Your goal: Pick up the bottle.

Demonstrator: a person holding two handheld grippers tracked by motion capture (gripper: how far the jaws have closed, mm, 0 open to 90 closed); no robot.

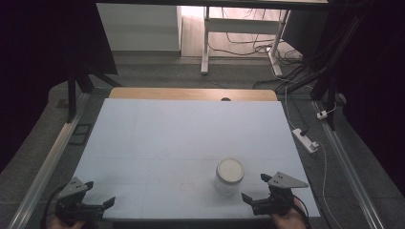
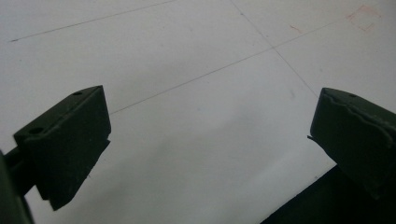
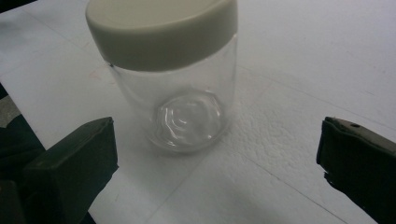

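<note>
White table (image 1: 157,143) lay before me; my right claw (image 1: 258,187) gaped wide just beside the lidded clear jar (image 1: 229,177), near the front edge; left claw (image 1: 98,193) wide, empty; grasping remained undone, I judged.

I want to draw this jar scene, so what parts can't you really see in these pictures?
- Jar: in the right gripper view the top edge cuts off its lid; whether anything is inside is unclear through the blurry glass.
- Right gripper and left gripper: in the high view the bottom edge cuts off the hands holding them.
- Red marks on the table: too faint to read in the left gripper view.
</note>
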